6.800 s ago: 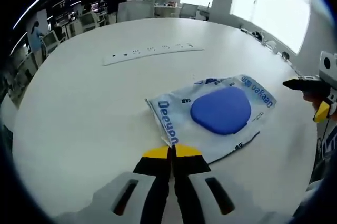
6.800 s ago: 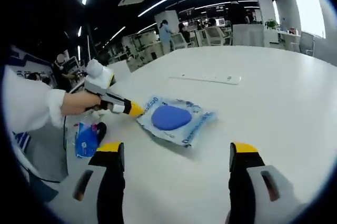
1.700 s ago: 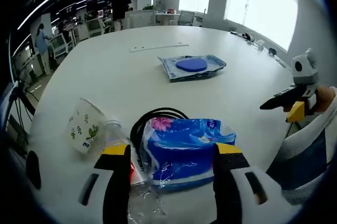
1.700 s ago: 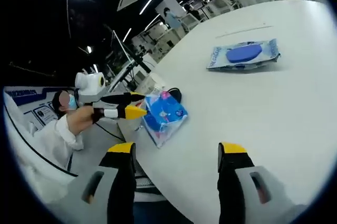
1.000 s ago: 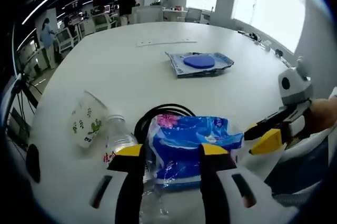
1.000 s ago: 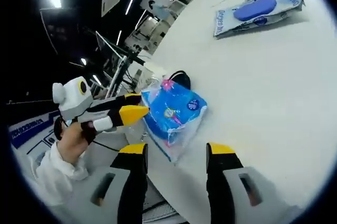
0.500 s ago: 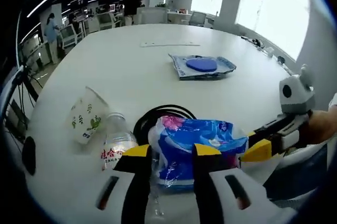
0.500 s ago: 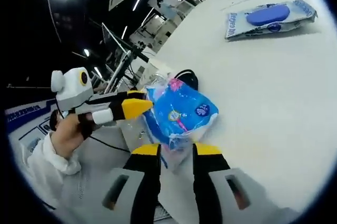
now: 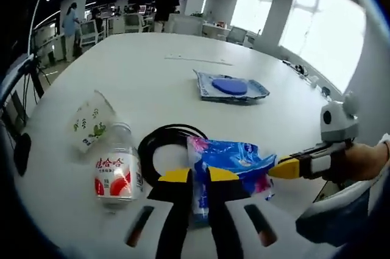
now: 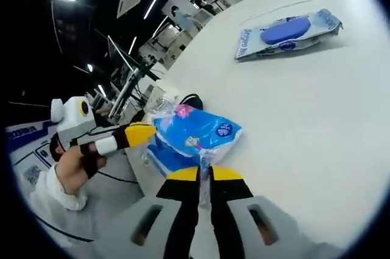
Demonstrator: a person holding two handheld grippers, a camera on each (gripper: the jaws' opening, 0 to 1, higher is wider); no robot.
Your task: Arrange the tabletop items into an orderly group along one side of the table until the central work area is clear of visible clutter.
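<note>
L gripper clenched on near edge of blue tissue pack | R gripper clenched on pack's other edge | pack at near table edge, over black cable coil; bottle, cup to left | wipes pack far, centre

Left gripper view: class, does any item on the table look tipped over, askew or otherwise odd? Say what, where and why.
The paper cup lies on its side at the table's left, beside the upright bottle. The blue tissue pack looks crumpled, pinched by both grippers, left and right.
</note>
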